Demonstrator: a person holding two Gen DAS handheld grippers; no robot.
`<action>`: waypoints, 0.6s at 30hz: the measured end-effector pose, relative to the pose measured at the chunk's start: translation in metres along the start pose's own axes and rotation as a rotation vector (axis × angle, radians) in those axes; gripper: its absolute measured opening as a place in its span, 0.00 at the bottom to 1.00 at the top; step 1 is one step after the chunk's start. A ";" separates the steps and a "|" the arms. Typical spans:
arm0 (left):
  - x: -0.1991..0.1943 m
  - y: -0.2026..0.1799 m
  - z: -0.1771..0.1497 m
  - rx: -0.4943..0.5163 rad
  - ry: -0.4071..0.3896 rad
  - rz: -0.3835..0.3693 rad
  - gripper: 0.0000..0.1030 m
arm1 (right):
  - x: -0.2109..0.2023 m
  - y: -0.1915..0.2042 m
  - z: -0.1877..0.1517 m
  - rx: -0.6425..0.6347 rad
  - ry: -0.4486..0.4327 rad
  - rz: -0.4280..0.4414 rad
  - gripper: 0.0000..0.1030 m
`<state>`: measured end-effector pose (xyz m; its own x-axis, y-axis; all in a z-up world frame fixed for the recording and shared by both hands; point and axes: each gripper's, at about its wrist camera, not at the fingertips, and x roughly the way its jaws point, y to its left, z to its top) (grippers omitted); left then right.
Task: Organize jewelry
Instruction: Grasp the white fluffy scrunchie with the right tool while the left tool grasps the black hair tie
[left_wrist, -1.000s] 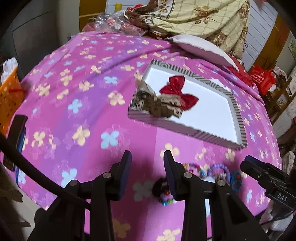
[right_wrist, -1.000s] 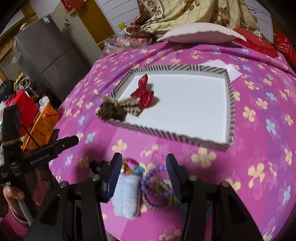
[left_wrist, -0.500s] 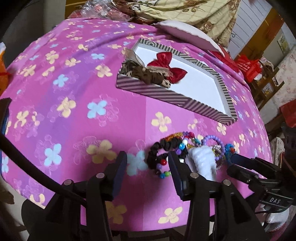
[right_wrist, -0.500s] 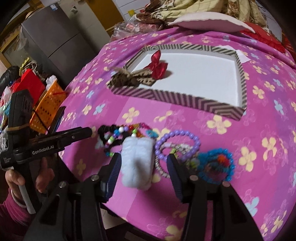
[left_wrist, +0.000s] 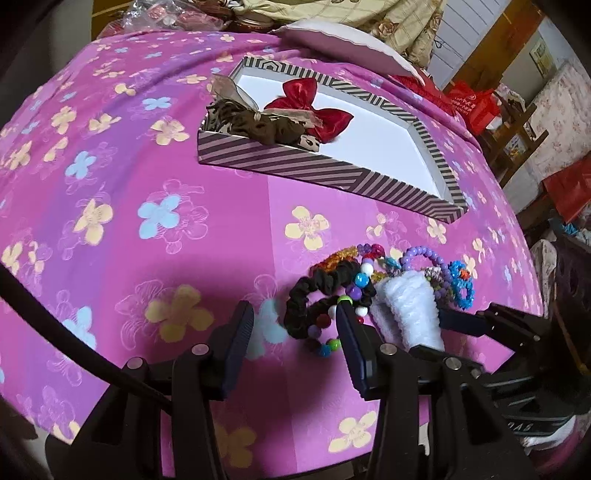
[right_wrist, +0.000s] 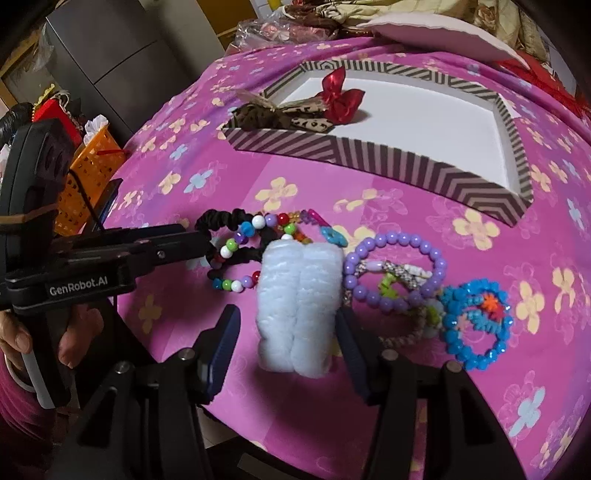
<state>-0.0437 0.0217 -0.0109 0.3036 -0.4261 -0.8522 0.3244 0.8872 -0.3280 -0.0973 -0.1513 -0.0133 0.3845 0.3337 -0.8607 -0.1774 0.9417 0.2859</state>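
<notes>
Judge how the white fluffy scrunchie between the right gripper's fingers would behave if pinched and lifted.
The white fluffy scrunchie looks plush and thick, so it would probably squash between the right gripper fingers and hold without slipping. It seems light and likely to droop. It touches the purple bead bracelet, which might get nudged.

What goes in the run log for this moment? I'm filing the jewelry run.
left gripper: open over black scrunchie | right gripper: open around white scrunchie | striped box: holds red bow
</notes>
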 end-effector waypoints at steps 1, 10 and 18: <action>0.001 0.001 0.002 -0.001 -0.001 -0.009 0.50 | 0.002 0.000 0.000 0.000 0.003 -0.003 0.54; 0.017 0.001 0.007 0.002 0.008 -0.025 0.22 | 0.010 -0.002 0.000 0.001 0.015 -0.005 0.54; -0.009 -0.002 0.011 -0.002 -0.073 0.005 0.11 | 0.004 0.001 -0.002 -0.038 -0.014 -0.026 0.33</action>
<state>-0.0374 0.0224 0.0019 0.3700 -0.4338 -0.8216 0.3208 0.8896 -0.3252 -0.0979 -0.1494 -0.0169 0.4021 0.3096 -0.8617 -0.2013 0.9480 0.2467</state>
